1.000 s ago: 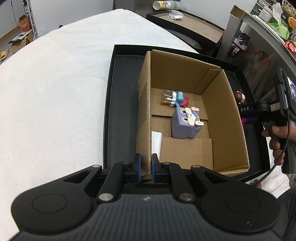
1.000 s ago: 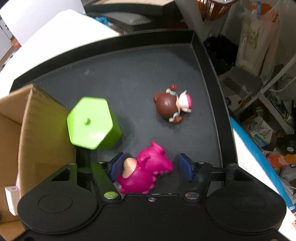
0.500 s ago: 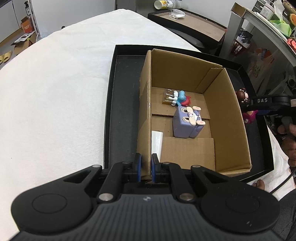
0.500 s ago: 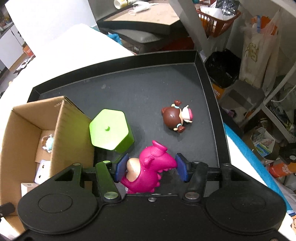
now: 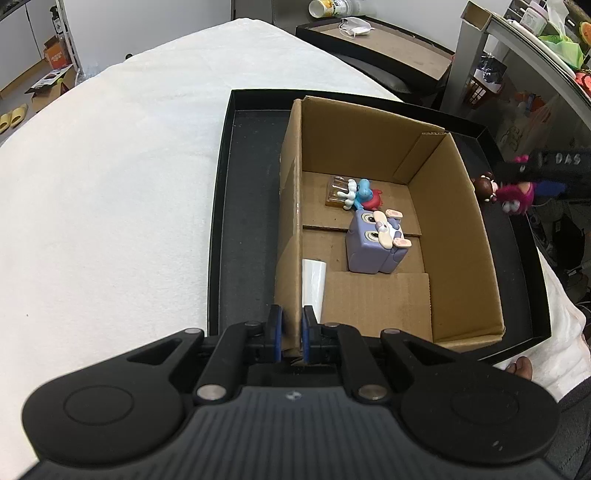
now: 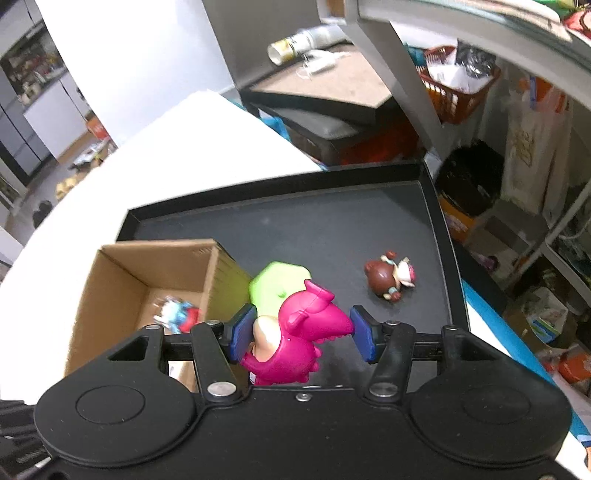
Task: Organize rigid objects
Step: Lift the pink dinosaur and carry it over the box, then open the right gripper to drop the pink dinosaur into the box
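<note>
My left gripper [image 5: 291, 334] is shut on the near left wall of the cardboard box [image 5: 291, 206], which stands in a black tray [image 5: 243, 206]. Inside the box lie a purple cube toy [image 5: 373, 242], a blue figure [image 5: 364, 194] and a white card [image 5: 314, 282]. My right gripper [image 6: 301, 334] is shut on a magenta dinosaur toy [image 6: 299, 334] and holds it above the tray, right of the box [image 6: 122, 280]; the toy also shows in the left wrist view [image 5: 515, 197]. A green hexagonal block [image 6: 275, 286] and a brown-haired doll [image 6: 388, 277] lie on the tray.
The tray [image 6: 369, 229] rests on a white cloth-covered table [image 5: 110, 184]. Shelving, bags and an orange basket [image 6: 461, 92] crowd the right side. A second dark tray with a bottle [image 5: 332, 5] and a mask stands beyond the table.
My right gripper has risen off the tray with the magenta dinosaur and moved toward the box. My left gripper has kept its hold on the box wall.
</note>
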Action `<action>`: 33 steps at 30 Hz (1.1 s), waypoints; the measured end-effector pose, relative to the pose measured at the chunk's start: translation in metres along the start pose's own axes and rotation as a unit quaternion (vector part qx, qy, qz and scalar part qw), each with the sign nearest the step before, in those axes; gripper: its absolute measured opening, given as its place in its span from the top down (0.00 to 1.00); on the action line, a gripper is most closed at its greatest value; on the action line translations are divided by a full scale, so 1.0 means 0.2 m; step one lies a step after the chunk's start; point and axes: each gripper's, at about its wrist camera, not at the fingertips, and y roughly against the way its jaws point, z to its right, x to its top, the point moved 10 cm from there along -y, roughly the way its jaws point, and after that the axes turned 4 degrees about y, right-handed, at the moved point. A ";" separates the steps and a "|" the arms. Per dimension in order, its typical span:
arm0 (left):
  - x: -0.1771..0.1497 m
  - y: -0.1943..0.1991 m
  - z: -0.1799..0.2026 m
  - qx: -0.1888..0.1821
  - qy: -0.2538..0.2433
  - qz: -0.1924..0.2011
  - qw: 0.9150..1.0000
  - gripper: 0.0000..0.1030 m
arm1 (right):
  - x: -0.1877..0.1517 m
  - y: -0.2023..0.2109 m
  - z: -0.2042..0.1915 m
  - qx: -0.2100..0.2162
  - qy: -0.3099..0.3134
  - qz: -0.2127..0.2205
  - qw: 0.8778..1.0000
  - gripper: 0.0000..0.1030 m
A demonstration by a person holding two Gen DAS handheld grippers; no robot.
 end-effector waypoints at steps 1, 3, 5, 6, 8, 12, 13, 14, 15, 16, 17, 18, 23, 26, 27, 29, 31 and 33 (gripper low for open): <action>0.00 0.00 0.00 0.000 0.000 0.000 1.000 0.91 | 0.02 0.02 -0.01 0.004 -0.001 0.006 1.000 0.47; 0.00 0.00 0.00 -0.002 0.000 -0.001 1.000 0.91 | 0.04 0.04 -0.04 0.008 0.001 0.015 1.000 0.47; 0.00 0.00 0.00 -0.003 -0.002 -0.002 1.000 0.91 | 0.06 0.06 -0.06 0.013 0.005 0.023 1.000 0.47; 0.00 0.00 0.00 -0.004 -0.002 -0.002 1.000 0.91 | 0.06 0.07 -0.08 0.015 0.006 0.025 1.000 0.47; 0.00 0.00 0.00 -0.007 -0.001 -0.001 1.000 0.91 | 0.07 0.08 -0.10 0.016 0.009 0.030 0.999 0.47; 0.00 0.00 0.00 -0.009 0.000 0.000 1.000 0.91 | 0.10 0.10 -0.15 0.018 0.017 0.045 0.999 0.47; 0.00 0.00 0.00 -0.009 -0.001 0.000 1.000 0.91 | 0.10 0.11 -0.16 0.019 0.019 0.047 0.999 0.47; 0.00 0.00 0.00 -0.010 -0.001 -0.001 1.000 0.91 | 0.11 0.11 -0.19 0.021 0.024 0.050 0.998 0.47; 0.00 0.00 0.00 -0.010 0.000 -0.001 1.000 0.91 | 0.11 0.12 -0.21 0.023 0.030 0.052 0.998 0.47; 0.00 0.00 0.00 -0.011 0.000 -0.001 1.000 0.91 | 0.11 0.12 -0.23 0.024 0.035 0.055 0.998 0.47; 0.00 0.00 0.00 -0.012 -0.001 -0.001 1.000 0.91 | 0.12 0.12 -0.25 0.025 0.040 0.056 0.997 0.47; 0.00 0.00 -0.01 -0.013 0.000 -0.002 1.000 0.91 | 0.12 0.11 -0.27 0.026 0.046 0.057 0.997 0.47; 0.00 0.00 -0.01 -0.018 0.001 -0.002 1.000 0.91 | 0.13 0.12 -0.38 0.021 0.084 0.074 0.994 0.47; 0.00 0.00 -0.01 -0.019 0.001 -0.001 1.000 0.91 | 0.14 0.11 -0.44 0.024 0.103 0.081 0.991 0.47; 0.00 0.00 -0.01 -0.020 0.000 -0.002 1.000 0.91 | 0.14 0.11 -0.46 0.025 0.108 0.081 0.991 0.47; 0.00 0.00 -0.01 -0.021 0.000 -0.002 1.000 0.91 | 0.13 0.09 -0.49 0.025 0.118 0.078 0.990 0.47; 0.00 0.00 -0.01 -0.023 0.001 -0.002 1.000 0.90 | 0.12 0.07 -0.51 0.024 0.125 0.075 0.989 0.47; 0.00 0.00 -0.01 -0.024 0.002 -0.002 1.000 0.90 | 0.11 0.06 -0.53 0.021 0.134 0.076 0.988 0.47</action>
